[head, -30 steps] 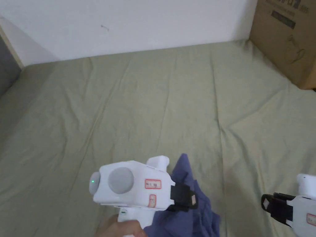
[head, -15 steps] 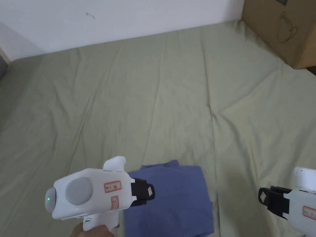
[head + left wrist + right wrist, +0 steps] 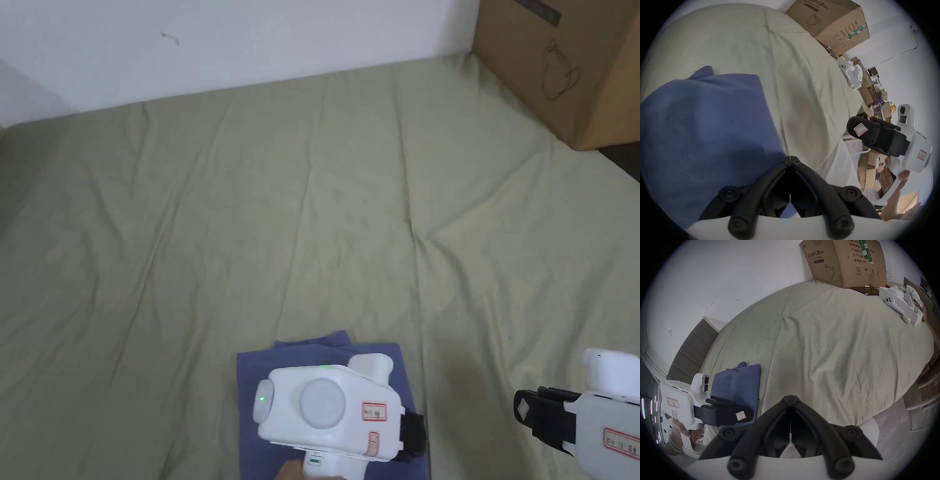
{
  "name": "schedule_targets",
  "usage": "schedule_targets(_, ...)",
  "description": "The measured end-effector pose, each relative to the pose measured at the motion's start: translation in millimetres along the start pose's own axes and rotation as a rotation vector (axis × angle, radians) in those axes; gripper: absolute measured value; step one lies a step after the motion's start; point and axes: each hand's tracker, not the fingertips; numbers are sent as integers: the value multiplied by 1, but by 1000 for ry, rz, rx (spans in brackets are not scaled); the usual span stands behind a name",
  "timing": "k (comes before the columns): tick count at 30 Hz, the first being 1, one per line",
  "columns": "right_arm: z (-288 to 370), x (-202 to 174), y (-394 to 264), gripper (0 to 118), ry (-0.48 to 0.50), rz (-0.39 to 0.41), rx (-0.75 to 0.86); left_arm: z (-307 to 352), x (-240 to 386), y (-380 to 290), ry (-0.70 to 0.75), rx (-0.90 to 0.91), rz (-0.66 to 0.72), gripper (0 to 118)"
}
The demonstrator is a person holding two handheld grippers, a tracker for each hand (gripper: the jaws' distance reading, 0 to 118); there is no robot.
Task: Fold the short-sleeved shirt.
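Shirt (image 3: pixel 250 381) first: we see the blue short-sleeved garment lying folded into a compact rectangle on the pale green sheet (image 3: pixel 281 219), near the sheet's close edge, with 1 small flap of fabric (image 3: pixel 741 365) poking out past its far edge. In the left gripper view the shirt (image 3: pixel 705 129) spreads flat with a straight right-hand fold edge.

Directly over the shirt we hold the left gripper (image 3: pixel 790 158); its 2 black jaws are pressed together with nothing between them, tips hanging over the shirt's near right corner. We think the tips sit just above the cloth rather than on it, though the angle makes that hard to judge. In the head view its white body (image 3: pixel 328 409) covers much of the shirt.

Off to the right, well apart from the shirt, we hold the right gripper (image 3: pixel 790 397) over bare sheet, jaws likewise closed and empty.

Farther out, a cardboard box (image 3: pixel 562 62) stands at the sheet's far right corner against the white wall (image 3: pixel 250 44).
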Motion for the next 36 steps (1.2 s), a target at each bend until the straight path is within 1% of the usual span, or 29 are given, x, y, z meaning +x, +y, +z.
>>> schedule_targets(5, 2, -12, 2, 0, 1, 33, 5, 16, 6, -1, -45, 18, -35, 0)
schedule_targets(8, 2, -26, 4, 0, 16, 69, 1, 43, -9, -6, -72, 76, -3, 0)
schedule_targets(11, -1, -44, 8, 0, 40, 113, -9, 81, -39, -14, -112, 171, 78, 0)
schedule_targets(14, -9, -69, 12, 0, 87, 173, -20, 125, -78, -33, -112, 278, 157, 0)
schedule_targets(19, -42, -116, 17, 0, 170, 292, -80, 168, -141, -74, -65, 352, 313, 0)
schedule_targets(21, -59, -135, 18, 0, 189, 324, -131, 176, -157, -87, -65, 384, 365, 0)
schedule_targets(23, -75, -151, 17, 0, 169, 368, -173, 183, -166, -99, -78, 405, 387, 0)
schedule_targets(25, -92, -164, 14, 0, 143, 433, -205, 186, -171, -106, -83, 420, 402, 0)
schedule_targets(27, -109, -168, 10, 0, 117, 454, -246, 185, -176, -109, -95, 423, 404, 0)
schedule_targets(28, -120, -167, 7, 0, 92, 446, -288, 184, -178, -109, -101, 425, 403, 0)
schedule_targets(29, -129, -165, 4, 0, 81, 441, -309, 182, -180, -107, -107, 421, 400, 11)
schedule_targets(30, -137, -161, 2, 0, 86, 423, -332, 181, -183, -106, -121, 414, 397, 34)
schedule_targets(31, -140, -157, 2, 0, 96, 392, -334, 179, -187, -105, -132, 412, 401, 79)
schedule_targets(32, -140, -154, 4, 0, 109, 378, -323, 177, -189, -101, -144, 400, 406, 106)
schedule_targets(33, -138, -153, 7, 0, 112, 364, -326, 173, -191, -98, -157, 384, 410, 118)
schedule_targets(36, -137, -152, 9, 0, 119, 365, -330, 160, -203, -88, -229, 392, 412, 118)
